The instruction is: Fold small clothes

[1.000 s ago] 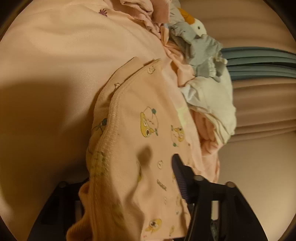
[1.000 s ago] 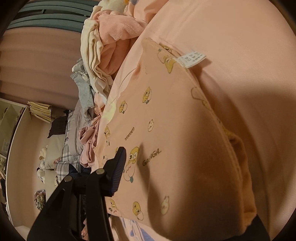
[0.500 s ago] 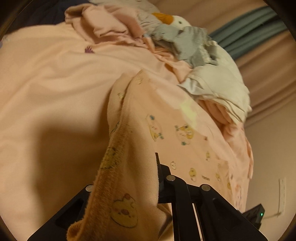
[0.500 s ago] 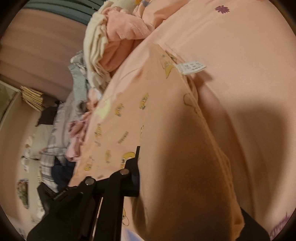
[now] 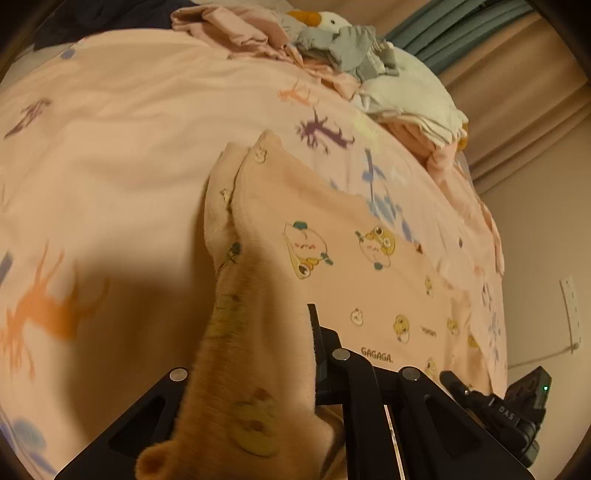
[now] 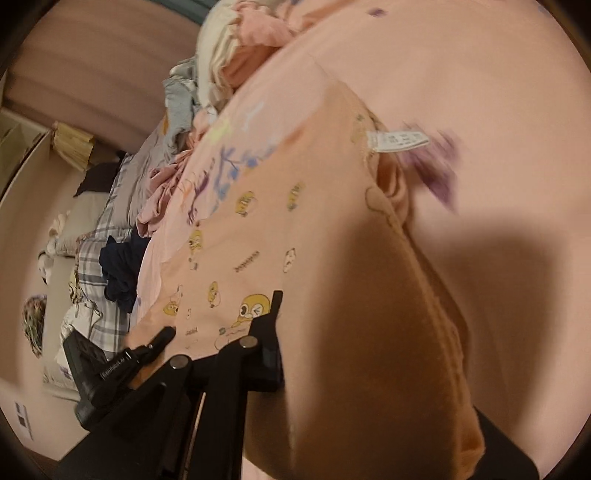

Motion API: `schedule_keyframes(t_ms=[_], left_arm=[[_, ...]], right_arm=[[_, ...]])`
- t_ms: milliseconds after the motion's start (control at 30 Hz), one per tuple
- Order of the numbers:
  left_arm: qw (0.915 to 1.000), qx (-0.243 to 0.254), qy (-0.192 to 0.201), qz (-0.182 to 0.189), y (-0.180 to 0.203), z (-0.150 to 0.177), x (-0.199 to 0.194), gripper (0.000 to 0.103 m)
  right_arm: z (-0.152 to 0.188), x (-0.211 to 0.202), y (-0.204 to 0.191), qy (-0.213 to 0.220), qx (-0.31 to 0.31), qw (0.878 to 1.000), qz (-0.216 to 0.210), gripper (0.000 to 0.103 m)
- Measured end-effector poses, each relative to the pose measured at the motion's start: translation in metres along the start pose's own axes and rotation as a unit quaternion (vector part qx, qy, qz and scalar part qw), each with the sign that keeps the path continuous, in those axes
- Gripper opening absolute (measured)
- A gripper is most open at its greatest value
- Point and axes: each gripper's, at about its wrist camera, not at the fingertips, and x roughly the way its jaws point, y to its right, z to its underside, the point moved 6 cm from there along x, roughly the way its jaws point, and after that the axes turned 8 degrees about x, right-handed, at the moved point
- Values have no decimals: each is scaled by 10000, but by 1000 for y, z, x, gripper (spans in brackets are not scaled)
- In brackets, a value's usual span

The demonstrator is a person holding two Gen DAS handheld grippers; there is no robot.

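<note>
A small peach garment (image 5: 343,236) printed with yellow cartoon ducks hangs stretched between my two grippers above a pink bedsheet (image 5: 110,155). My left gripper (image 5: 280,354) is shut on its ribbed edge at one end. My right gripper (image 6: 332,332) is shut on the other end of the same garment (image 6: 295,221); its right finger is hidden under the cloth. A white care label (image 6: 399,141) sticks out at the garment's far edge. The right gripper also shows in the left wrist view (image 5: 509,410).
A heap of unfolded clothes (image 5: 369,70) with a plush goose (image 5: 317,18) lies at the far side of the bed. Curtains (image 5: 517,74) and a wall stand behind. Dark clothes and plaid bedding (image 6: 114,266) lie at the left in the right wrist view.
Both grippers have lifted and pulled back with the garment, so more of the patterned bedsheet shows beneath it. The garment now hangs more stretched between them.
</note>
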Motion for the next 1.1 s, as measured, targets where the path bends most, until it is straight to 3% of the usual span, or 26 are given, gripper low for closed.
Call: schedule_keyframes(t_ms=[300, 433, 600, 833, 1100], left_arm=[[9999, -26, 136, -81, -13, 19, -5, 14], [9998, 33, 112, -188, -19, 26, -14, 18], [9966, 421, 271, -654, -19, 39, -24, 19], [9854, 995, 332, -1343, -19, 51, -34, 19], [9865, 915, 321, -1322, -27, 58, -42, 19]], right_arm=[[18, -28, 26, 209, 195, 9995, 95, 10], [27, -48, 44, 435, 96, 9982, 390, 6], [33, -65, 61, 564, 169, 9970, 508, 5], [42, -75, 67, 722, 4, 9939, 832, 3], [45, -77, 66, 770, -220, 9893, 1220, 3]])
